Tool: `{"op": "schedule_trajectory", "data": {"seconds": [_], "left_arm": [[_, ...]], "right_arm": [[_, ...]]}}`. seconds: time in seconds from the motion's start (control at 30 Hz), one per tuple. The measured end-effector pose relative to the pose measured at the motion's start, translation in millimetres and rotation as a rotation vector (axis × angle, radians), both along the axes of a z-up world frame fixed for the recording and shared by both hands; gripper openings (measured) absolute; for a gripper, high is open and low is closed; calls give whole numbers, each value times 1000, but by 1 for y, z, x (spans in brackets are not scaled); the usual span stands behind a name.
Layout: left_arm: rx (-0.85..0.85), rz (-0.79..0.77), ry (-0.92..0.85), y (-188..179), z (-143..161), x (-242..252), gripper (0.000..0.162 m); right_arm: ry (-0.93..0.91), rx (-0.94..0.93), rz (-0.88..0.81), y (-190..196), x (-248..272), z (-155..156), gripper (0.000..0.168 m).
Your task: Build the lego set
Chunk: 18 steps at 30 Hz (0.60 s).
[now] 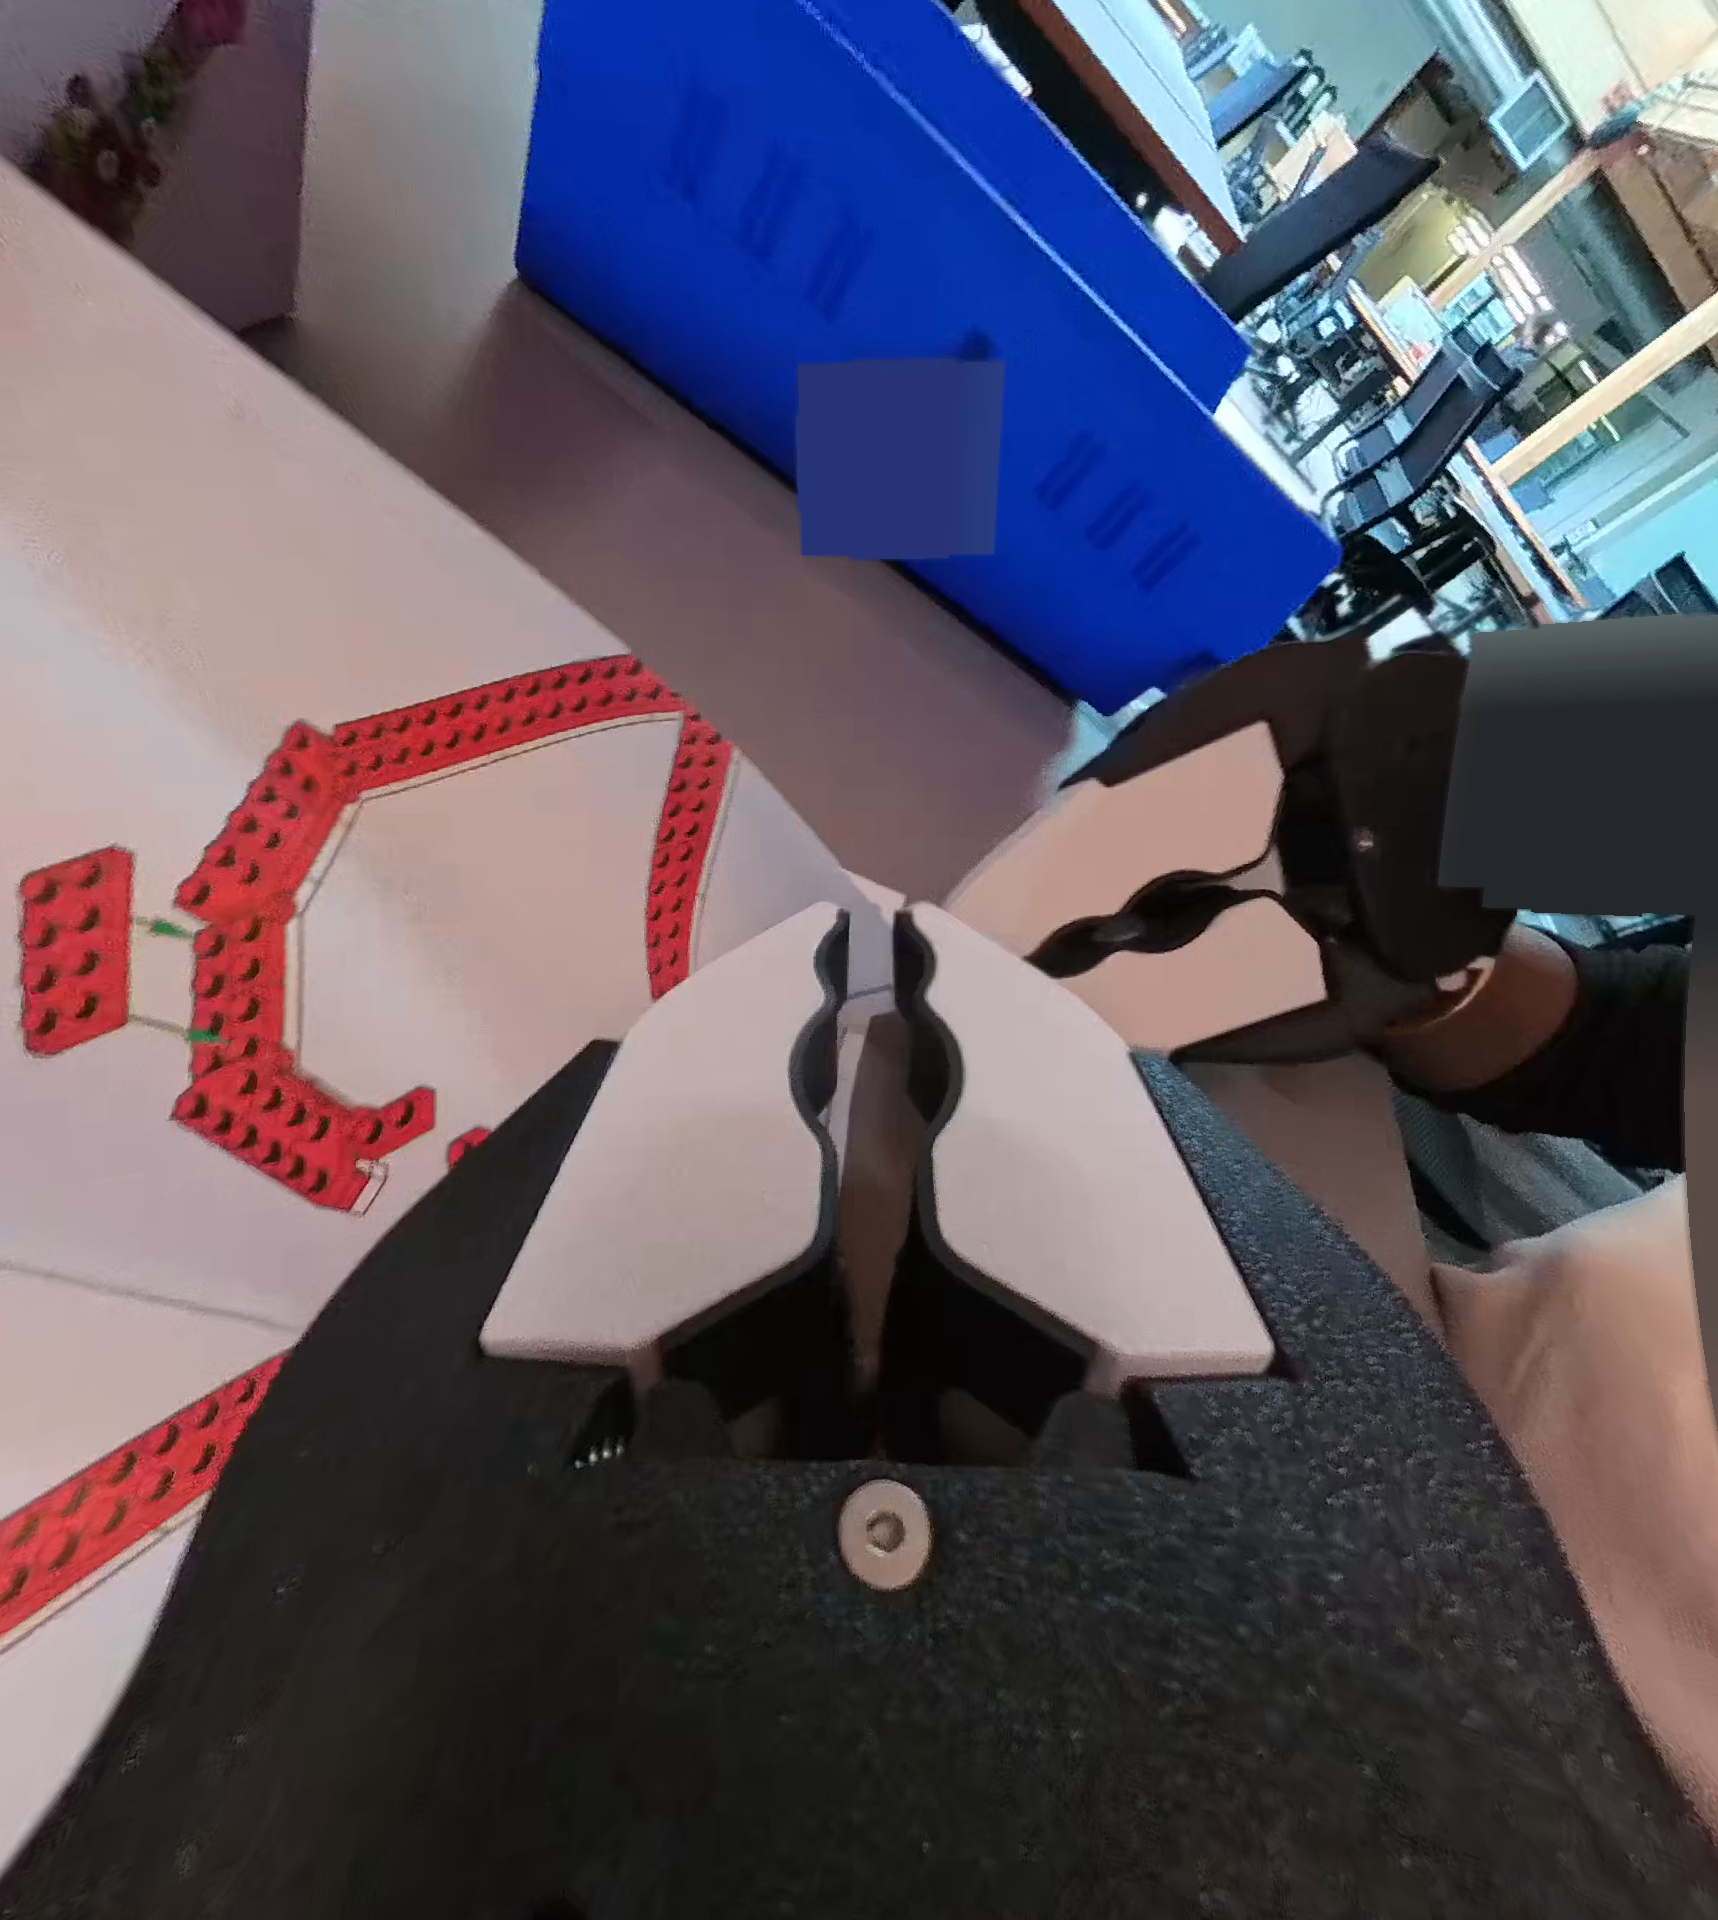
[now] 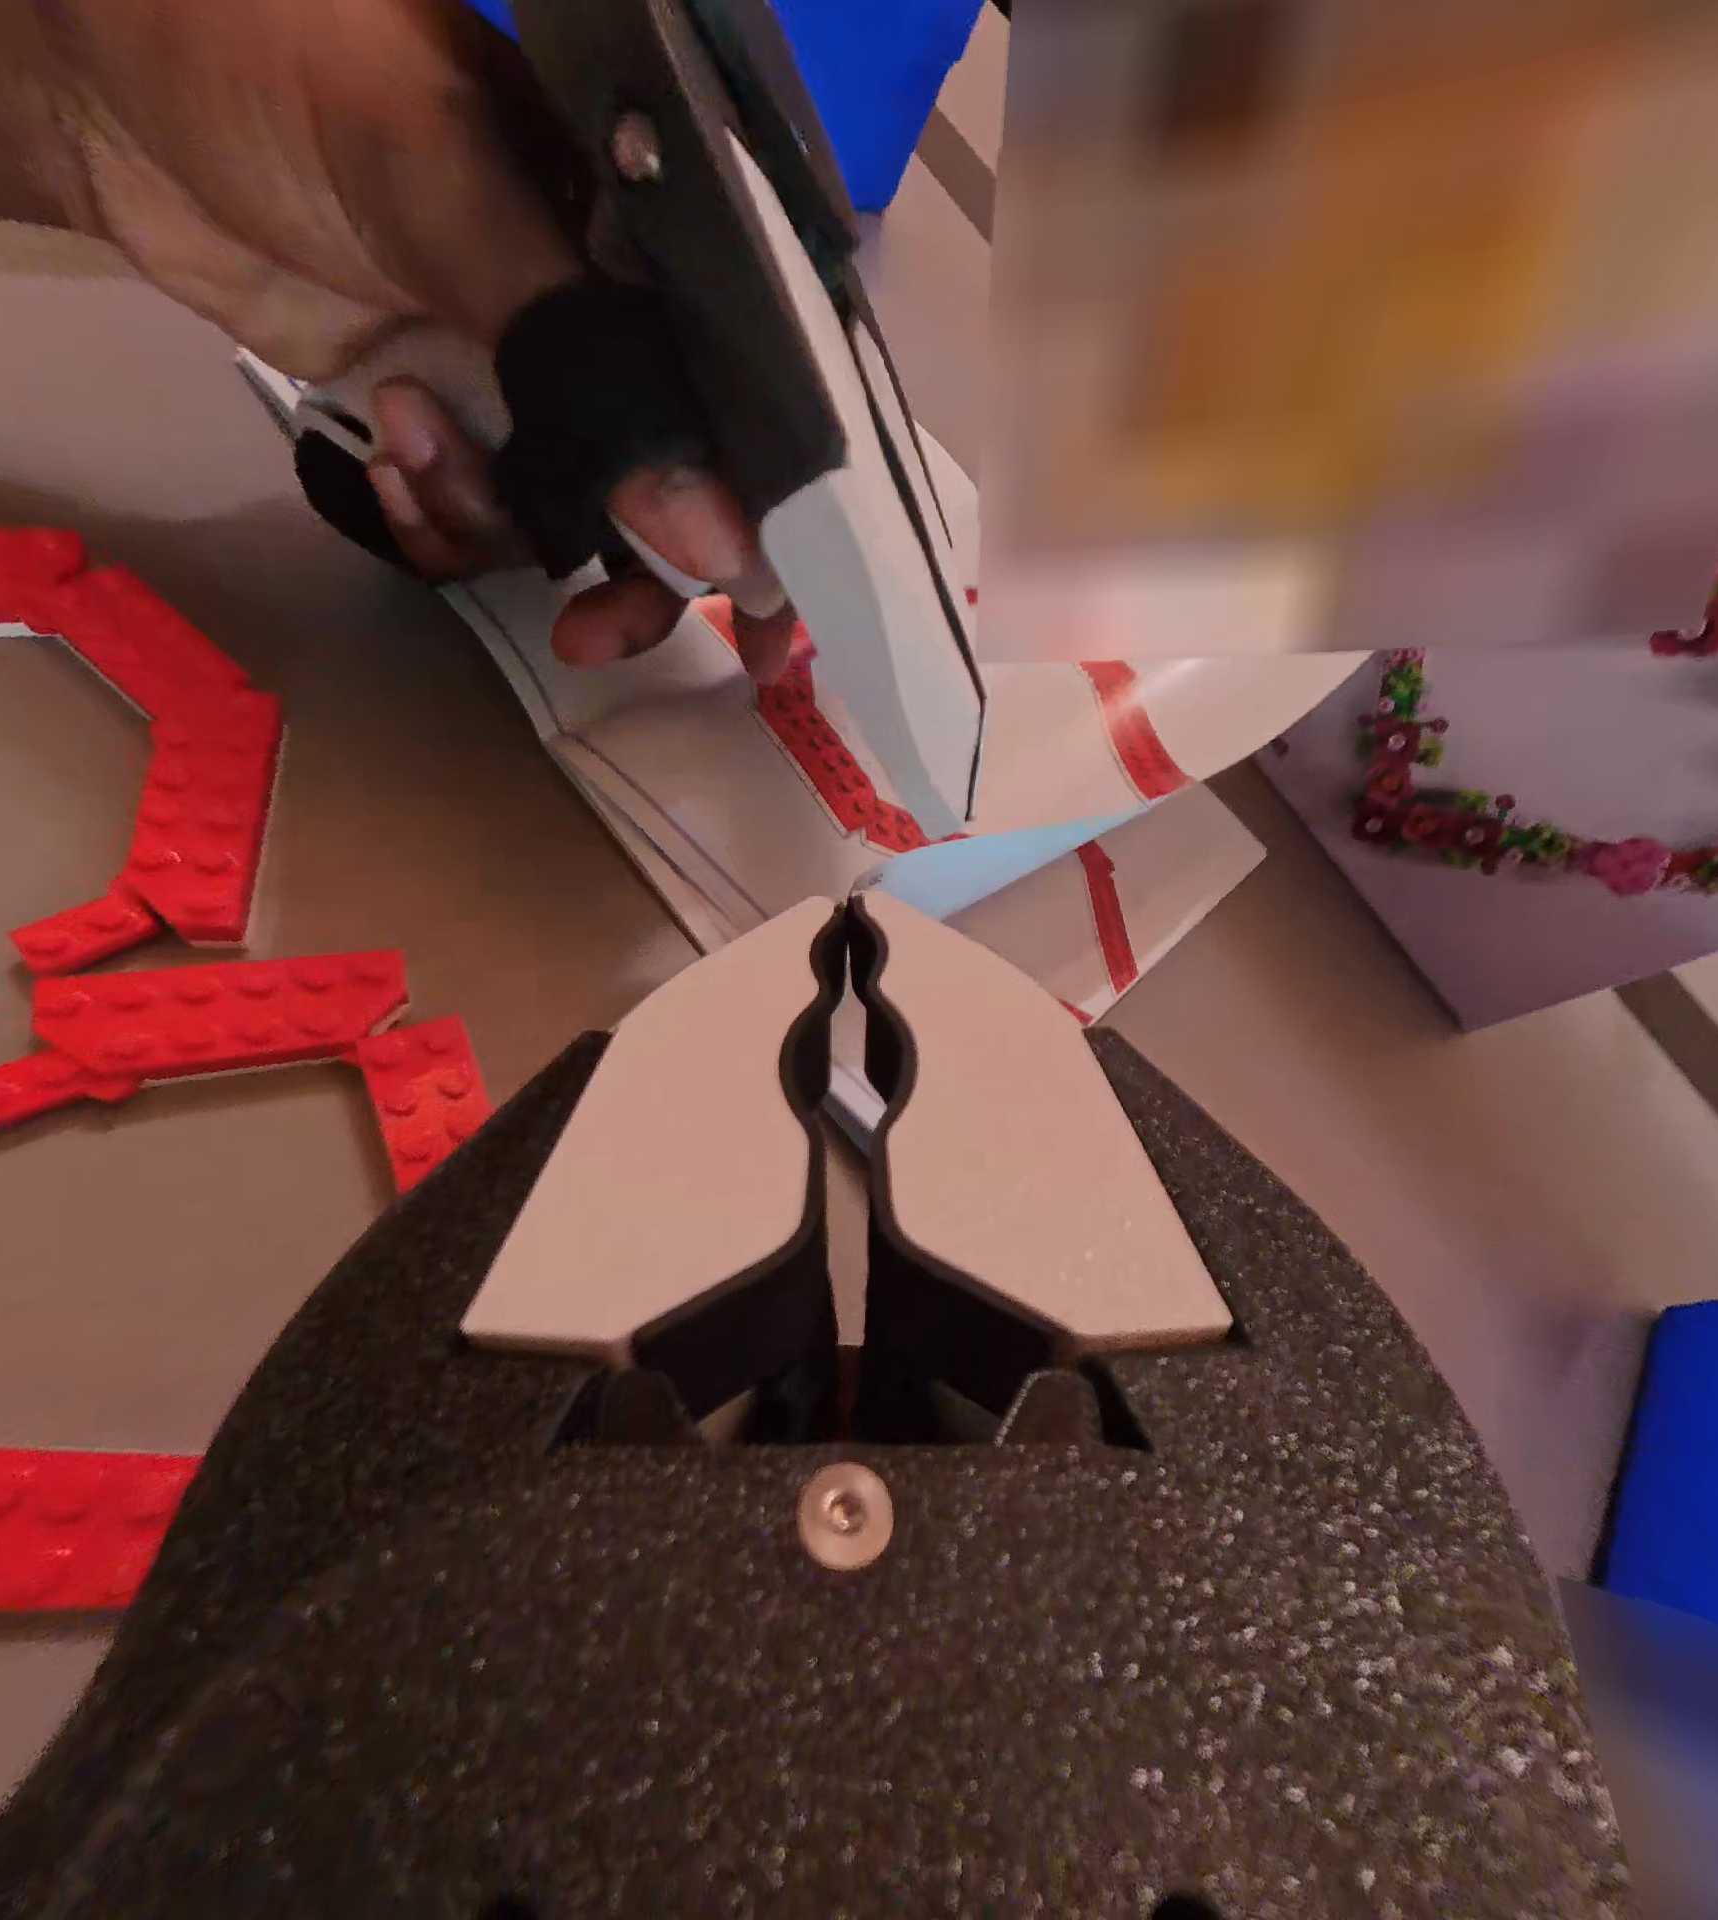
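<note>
The open instruction booklet (image 1: 481,914) shows a printed red brick frame. My left gripper (image 1: 870,925) stands over its right edge, jaws nearly together with a white page edge between the tips. It also shows in the right wrist view (image 2: 974,805), held by a hand, tips down on the booklet (image 2: 689,790). My right gripper (image 2: 852,909) is shut on a lifted page (image 2: 1042,862); in the left wrist view it (image 1: 1042,951) sits just right of my left one. Real red plates (image 2: 200,758) lie joined in angled strips on the table, left of the booklet.
A blue bin (image 1: 886,312) stands behind the booklet, and a blue corner (image 2: 1717,1455) shows at the right. The white set box with a flower wreath picture (image 2: 1561,862) stands right of the booklet. More red plate strips (image 2: 24,1527) lie at the near left. Both grippers' tips are close together, under 4 cm apart.
</note>
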<state>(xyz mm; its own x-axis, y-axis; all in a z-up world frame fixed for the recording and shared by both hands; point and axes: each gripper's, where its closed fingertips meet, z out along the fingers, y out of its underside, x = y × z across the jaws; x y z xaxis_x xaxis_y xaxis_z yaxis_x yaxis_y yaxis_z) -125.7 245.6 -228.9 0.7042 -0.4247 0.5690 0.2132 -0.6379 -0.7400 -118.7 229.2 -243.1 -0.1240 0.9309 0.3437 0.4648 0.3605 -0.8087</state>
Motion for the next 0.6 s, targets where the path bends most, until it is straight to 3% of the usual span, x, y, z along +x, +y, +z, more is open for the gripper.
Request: {"op": "schedule_trajectory", "data": {"seconds": [0.33,0.43,0.6], "left_arm": [[-38,-19,-88,-4,2,5,9],[-71,-25,-31,-5,-7,6,11],[-57,-55,-47,-9,-4,9,2]], "right_arm": [[1,46,23,-5,-2,0,0],[3,45,27,-7,-4,0,0],[2,61,35,-10,-5,0,0]]}}
